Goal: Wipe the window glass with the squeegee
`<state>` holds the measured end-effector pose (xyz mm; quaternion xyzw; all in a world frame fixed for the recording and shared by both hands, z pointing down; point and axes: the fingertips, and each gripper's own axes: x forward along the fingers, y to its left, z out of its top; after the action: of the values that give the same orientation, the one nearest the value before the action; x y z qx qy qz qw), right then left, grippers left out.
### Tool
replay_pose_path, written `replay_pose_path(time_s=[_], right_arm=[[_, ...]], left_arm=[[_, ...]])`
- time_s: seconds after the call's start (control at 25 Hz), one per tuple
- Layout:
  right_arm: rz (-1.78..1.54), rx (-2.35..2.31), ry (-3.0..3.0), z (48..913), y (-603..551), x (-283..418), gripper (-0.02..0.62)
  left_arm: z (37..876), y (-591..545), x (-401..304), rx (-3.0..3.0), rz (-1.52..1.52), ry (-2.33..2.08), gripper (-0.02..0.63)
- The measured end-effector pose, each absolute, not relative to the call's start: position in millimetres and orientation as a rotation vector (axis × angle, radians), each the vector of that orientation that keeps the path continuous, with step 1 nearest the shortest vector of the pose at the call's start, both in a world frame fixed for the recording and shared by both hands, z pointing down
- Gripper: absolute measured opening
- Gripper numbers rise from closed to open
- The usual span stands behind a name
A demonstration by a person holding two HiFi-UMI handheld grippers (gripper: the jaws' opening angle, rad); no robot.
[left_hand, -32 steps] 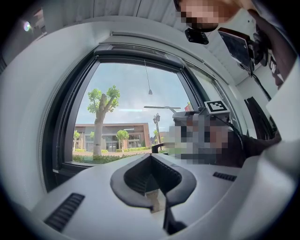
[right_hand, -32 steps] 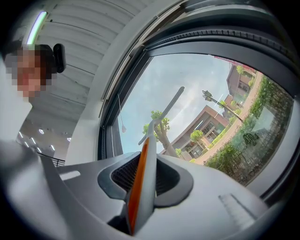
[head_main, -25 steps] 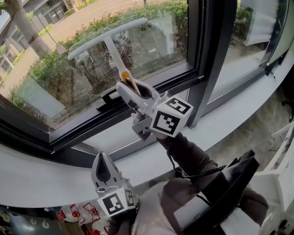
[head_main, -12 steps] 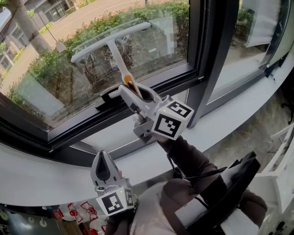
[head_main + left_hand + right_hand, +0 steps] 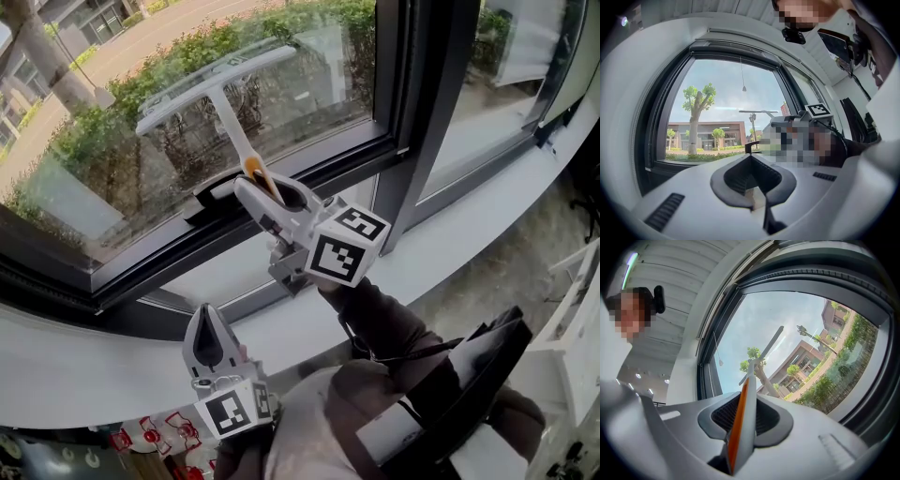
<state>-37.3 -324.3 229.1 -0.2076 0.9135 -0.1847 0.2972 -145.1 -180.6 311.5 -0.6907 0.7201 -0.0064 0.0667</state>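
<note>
The squeegee has a long white blade [image 5: 212, 81] that lies against the window glass [image 5: 112, 159], slanting up to the right. Its white stem runs down to an orange grip [image 5: 254, 172]. My right gripper [image 5: 255, 187] is shut on that grip, just above the lower window frame. In the right gripper view the orange and white handle [image 5: 742, 418] stands clamped between the jaws, and the blade [image 5: 768, 348] shows against the sky. My left gripper [image 5: 204, 317] is shut and holds nothing, low over the white sill [image 5: 84, 370]. Its closed jaws [image 5: 751, 161] point at the window.
A black window handle [image 5: 208, 193] sits on the lower frame just left of the right gripper. A thick dark mullion [image 5: 417, 122] divides this pane from the pane on the right. A person's sleeve [image 5: 394, 328] and a dark bag [image 5: 478, 366] fill the lower right.
The squeegee and right gripper have barely shifted on the glass; the whole view has slid slightly. The left gripper has not moved.
</note>
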Motion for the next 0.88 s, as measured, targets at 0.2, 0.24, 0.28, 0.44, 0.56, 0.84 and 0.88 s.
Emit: replay_pose_path(time_s=[0.2,0.24,0.28,0.44,0.56,0.84,0.88], right_arm=[[-0.512,-0.552,2.428,232.6,-324.2,-37.0,0.072],[-0.520,-0.550,2.428,234.0,-323.7,-36.8,0.072],[-0.527,-0.549,2.428,235.3,-323.2,-36.3,0.072],[-0.547,-0.555,2.429,238.2,-321.0,-33.9,0.072],[-0.555,-0.564,2.431,239.0,-320.1,-33.6,0.071],[-0.581,-0.573,2.435,246.9,-320.2,-34.9,0.069],[-0.584,-0.574,2.436,247.4,-320.4,-35.0,0.069]], left_arm=[[312.4,-185.8,-143.4,-2.093,-0.014,2.163,0.000],[313.0,-186.4,-142.9,-2.095,-0.013,2.162,0.000],[313.8,-186.8,-142.2,-2.098,-0.015,2.160,0.000],[315.2,-188.2,-139.5,-2.110,-0.022,2.151,0.000],[315.2,-189.4,-138.4,-2.117,-0.022,2.147,0.000],[318.0,-192.4,-137.8,-2.129,-0.020,2.143,0.000],[317.9,-192.9,-137.7,-2.131,-0.021,2.142,0.000]])
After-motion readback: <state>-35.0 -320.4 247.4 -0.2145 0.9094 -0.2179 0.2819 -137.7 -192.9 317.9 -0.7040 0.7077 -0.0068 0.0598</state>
